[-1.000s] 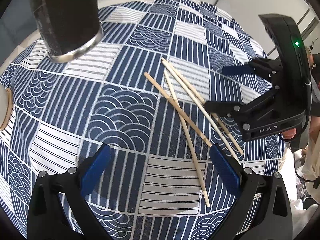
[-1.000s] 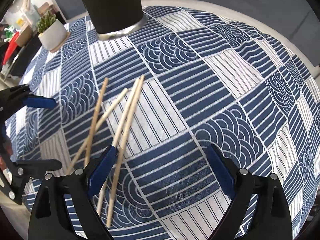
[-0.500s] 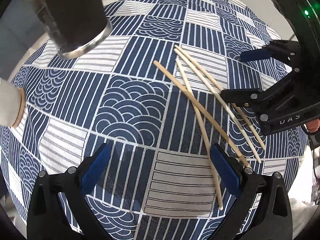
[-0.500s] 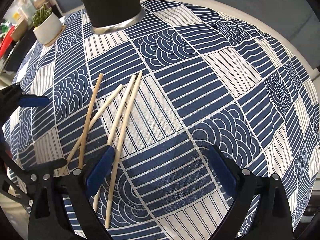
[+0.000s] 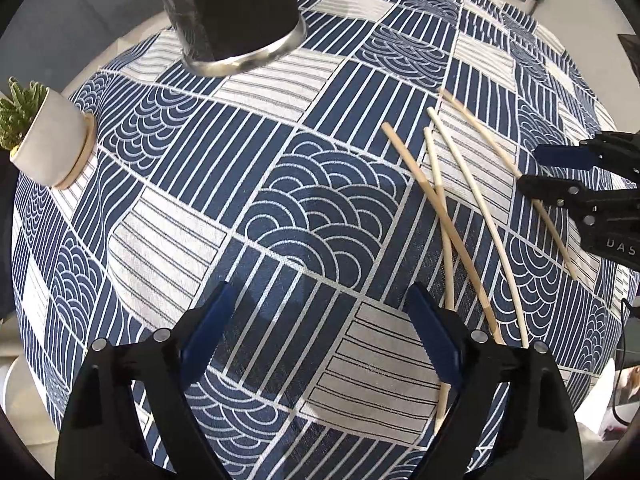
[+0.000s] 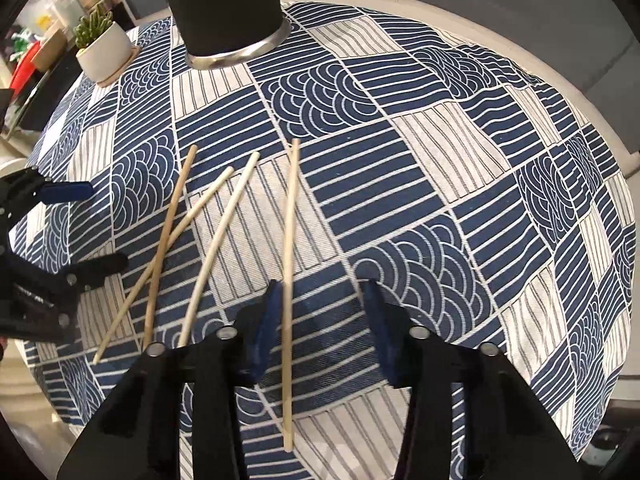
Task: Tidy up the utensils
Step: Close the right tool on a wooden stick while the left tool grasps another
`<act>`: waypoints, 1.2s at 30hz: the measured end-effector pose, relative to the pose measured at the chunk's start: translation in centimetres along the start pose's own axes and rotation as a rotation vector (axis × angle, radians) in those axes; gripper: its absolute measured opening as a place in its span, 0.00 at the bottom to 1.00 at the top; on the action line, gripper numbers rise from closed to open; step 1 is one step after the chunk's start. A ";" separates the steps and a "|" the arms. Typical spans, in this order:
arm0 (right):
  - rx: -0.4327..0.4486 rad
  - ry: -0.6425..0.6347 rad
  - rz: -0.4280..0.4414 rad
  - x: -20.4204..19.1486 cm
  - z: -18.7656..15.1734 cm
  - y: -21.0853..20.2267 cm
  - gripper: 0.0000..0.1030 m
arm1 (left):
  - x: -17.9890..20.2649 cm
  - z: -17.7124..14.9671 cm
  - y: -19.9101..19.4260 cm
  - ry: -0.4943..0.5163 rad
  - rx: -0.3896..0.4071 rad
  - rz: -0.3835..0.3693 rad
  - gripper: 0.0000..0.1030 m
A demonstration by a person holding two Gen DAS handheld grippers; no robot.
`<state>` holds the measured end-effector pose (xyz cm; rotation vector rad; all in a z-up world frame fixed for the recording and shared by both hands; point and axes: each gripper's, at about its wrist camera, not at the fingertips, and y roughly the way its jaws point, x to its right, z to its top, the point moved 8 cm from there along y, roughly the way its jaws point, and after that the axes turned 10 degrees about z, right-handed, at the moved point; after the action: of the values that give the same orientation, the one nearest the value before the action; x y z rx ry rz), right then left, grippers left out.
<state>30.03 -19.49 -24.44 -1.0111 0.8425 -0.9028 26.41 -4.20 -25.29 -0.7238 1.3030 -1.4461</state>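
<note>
Chopsticks, four of pale wood, lie loose on a round table covered by a blue-and-white patterned tablecloth (image 6: pixel 460 152). Seen from the right wrist camera, two chopsticks (image 6: pixel 160 248) cross each other on the left, a third chopstick (image 6: pixel 218 248) lies just right of them, and a fourth chopstick (image 6: pixel 289 280) runs near to far between the spread fingers of the right gripper (image 6: pixel 320 324), just beside its left finger. That gripper's jaws are apart and clamp nothing. At the far edge stands a tall dark utensil holder (image 6: pixel 224 12) with a metal base ring. Left of it sits a small potted succulent (image 6: pixel 102 48) in a white pot. From the left wrist camera, the left gripper (image 5: pixel 320 332) is wide open over bare cloth, with the crossed pair near its right finger.
</note>
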 end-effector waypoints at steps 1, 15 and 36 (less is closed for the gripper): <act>-0.001 -0.015 0.000 0.0 0.0 0.0 0.36 | -0.1 0.0 0.0 -0.001 -0.002 0.002 0.83; -0.036 -0.062 -0.001 1.5 -0.1 -0.1 0.07 | 1.3 -2.2 -1.1 -0.067 -0.051 -0.032 0.90; -0.012 -0.050 -0.005 9.1 -2.6 -2.9 0.05 | 1.3 -1.4 -2.1 -0.166 -0.112 0.005 0.05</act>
<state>30.53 -29.33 -23.96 -1.0430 0.8049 -0.8744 24.14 -5.18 -23.84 -0.8945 1.2630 -1.2882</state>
